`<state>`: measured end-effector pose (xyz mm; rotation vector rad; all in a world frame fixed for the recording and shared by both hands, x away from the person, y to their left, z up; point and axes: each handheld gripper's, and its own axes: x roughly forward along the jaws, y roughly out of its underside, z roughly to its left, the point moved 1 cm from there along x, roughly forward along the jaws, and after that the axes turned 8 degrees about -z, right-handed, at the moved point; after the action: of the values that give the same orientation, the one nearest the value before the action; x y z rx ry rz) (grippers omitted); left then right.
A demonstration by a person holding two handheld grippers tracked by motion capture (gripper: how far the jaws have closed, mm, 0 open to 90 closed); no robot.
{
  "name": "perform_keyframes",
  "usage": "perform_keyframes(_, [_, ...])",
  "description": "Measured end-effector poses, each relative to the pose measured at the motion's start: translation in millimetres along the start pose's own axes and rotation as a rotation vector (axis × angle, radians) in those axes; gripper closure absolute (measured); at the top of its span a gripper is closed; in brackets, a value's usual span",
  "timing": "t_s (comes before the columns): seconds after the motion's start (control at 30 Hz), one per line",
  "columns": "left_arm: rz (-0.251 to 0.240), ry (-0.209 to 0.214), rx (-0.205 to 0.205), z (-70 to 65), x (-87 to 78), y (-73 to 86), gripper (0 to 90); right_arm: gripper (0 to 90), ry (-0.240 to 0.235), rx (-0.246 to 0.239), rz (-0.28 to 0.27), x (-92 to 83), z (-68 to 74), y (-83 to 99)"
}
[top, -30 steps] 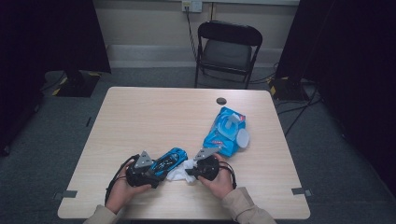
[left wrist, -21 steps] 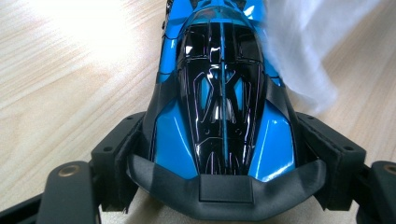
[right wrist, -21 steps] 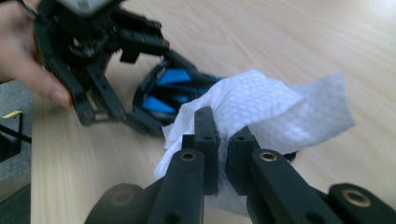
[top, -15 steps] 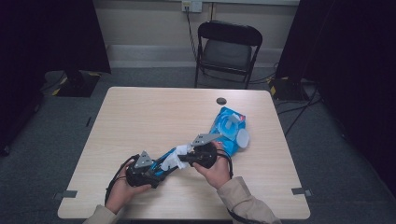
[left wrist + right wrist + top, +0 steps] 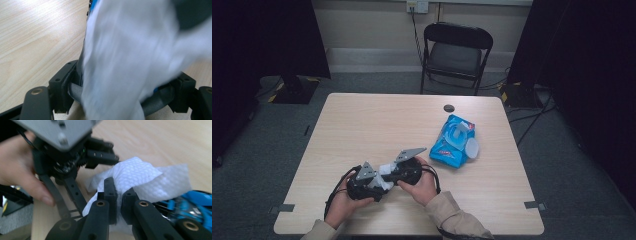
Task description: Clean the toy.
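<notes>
A dark room with grey floor [image 5: 257, 170] surrounds a pale wood counter [image 5: 377, 125]; a black folding chair [image 5: 455, 52] stands behind it. A blue wipes pack [image 5: 455, 142] lies right of centre. Near the front edge, the left gripper [image 5: 379, 184] has its fingers wide around a blue object [image 5: 190, 205], and the right gripper [image 5: 117, 188] has its fingers pinched on a white wipe [image 5: 140, 178] draped over that object.

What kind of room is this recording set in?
Probably a lab or studio recording space: black curtains hang on both sides, cables trail over grey carpet, and one folding chair stands behind a plain wooden table.
</notes>
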<state>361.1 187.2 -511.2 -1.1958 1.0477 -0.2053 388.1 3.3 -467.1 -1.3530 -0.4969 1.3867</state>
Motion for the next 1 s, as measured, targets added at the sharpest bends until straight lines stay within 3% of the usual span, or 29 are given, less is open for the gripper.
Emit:
perform_keyframes(0.17, [0.001,0.0,0.0,0.0,-0.1,0.0,23.5,85.8,-0.016,0.001,0.028,17.6,0.8,11.7])
perform_keyframes(0.3, [0.001,0.0,0.005,-0.1,0.0,-0.1,22.9,85.9,-0.048,0.006,0.026,19.7,-2.6,16.4])
perform_keyframes(0.4, [0.001,0.003,0.003,-0.2,0.1,0.0,22.9,86.0,-0.044,-0.015,0.033,19.7,-1.7,16.0])
perform_keyframes(0.6, [0.002,0.002,0.001,-0.1,0.0,0.0,23.1,86.2,0.0,-0.015,0.019,13.5,-5.5,17.8])
perform_keyframes(0.87, [0.001,0.001,0.001,0.0,0.0,0.0,23.3,86.1,0.054,0.007,0.02,-1.7,-23.6,18.2])
perform_keyframes(0.9, [0.001,0.0,0.0,0.0,0.0,0.0,23.4,86.1,0.091,0.005,0.013,-8.4,-31.1,19.2])
perform_keyframes(1.0, [-0.001,-0.001,-0.001,0.1,-0.1,0.0,24.0,86.1,0.11,0.019,0.001,-13.8,-38.1,20.6])
